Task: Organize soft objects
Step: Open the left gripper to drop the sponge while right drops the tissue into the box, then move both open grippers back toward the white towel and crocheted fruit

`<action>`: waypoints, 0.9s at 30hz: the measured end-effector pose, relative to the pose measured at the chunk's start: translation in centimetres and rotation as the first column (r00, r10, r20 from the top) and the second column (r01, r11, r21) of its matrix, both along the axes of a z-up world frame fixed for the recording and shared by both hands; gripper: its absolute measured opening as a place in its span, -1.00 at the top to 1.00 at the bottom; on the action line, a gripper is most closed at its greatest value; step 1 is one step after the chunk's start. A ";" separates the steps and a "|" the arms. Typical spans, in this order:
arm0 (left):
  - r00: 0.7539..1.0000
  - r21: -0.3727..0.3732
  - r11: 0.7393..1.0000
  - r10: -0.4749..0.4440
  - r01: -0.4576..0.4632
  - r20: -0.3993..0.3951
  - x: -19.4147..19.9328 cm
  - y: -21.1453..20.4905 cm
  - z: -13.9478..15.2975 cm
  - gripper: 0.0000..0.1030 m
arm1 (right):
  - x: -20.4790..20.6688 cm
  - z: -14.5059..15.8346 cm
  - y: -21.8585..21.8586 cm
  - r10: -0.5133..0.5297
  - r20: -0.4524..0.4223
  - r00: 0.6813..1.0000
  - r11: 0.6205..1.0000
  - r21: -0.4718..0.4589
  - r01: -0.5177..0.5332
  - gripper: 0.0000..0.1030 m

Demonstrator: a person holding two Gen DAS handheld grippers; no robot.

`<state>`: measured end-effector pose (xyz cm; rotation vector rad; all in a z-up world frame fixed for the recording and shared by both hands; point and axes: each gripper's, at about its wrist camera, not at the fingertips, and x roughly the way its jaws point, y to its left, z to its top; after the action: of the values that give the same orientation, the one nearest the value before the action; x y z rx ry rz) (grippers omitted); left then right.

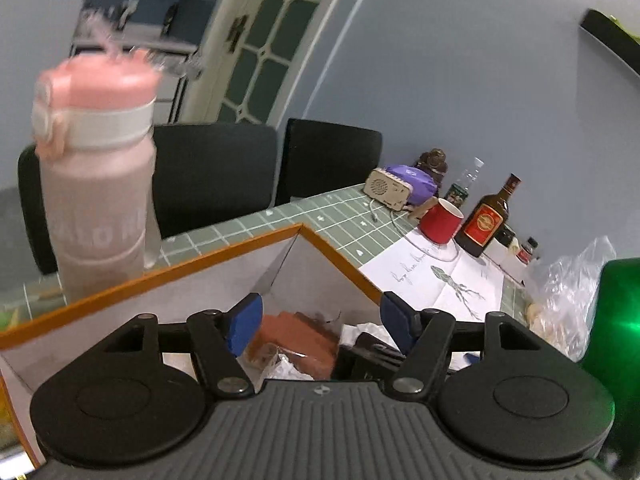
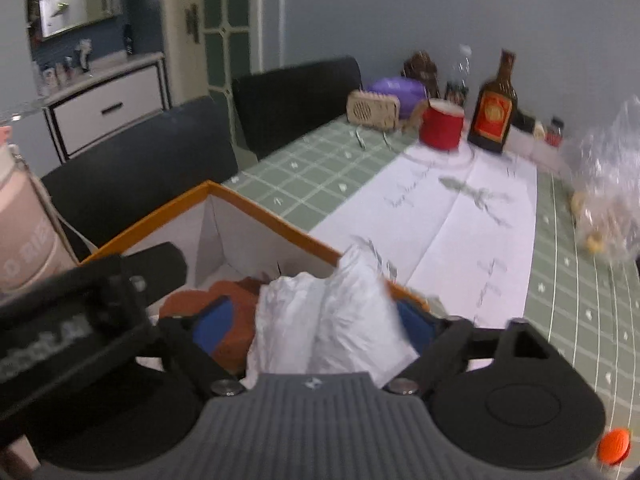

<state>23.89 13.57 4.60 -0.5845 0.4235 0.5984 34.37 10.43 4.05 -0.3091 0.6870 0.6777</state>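
My right gripper (image 2: 316, 324) pinching white crinkly bag (image 2: 328, 312) over box (image 2: 256, 210): light, limp, slippery, so grip bunched middle. Left gripper (image 1: 320, 320) wide apart, empty, above rust cloth (image 1: 298, 334).

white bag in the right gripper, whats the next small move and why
Probably lower it a little and open. The right gripper holds the white bag right above the orange-rimmed box, where a brown cloth already lies. The left gripper hangs open over the box, holding nothing.
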 end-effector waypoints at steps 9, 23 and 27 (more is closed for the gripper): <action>0.999 0.156 0.988 -0.018 0.011 0.041 -1.4 -2.4 2.5 -0.53 | -2.7 2.0 -3.9 0.011 0.158 0.987 1.000 0.018 -0.014 -0.95; 0.932 0.278 0.916 -0.335 0.288 0.137 -3.8 -8.9 7.0 -0.56 | -10.9 4.8 -19.0 -0.314 0.260 0.913 0.939 0.226 0.259 -0.95; 0.894 0.290 0.879 -0.427 0.377 0.132 -3.7 -10.6 7.1 -0.56 | -13.4 4.0 -23.2 -0.380 0.250 0.890 0.912 0.263 0.316 -0.95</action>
<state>20.18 3.00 11.74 -0.2845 0.2665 0.1844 20.97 -12.74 8.08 -0.0766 0.3609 0.3424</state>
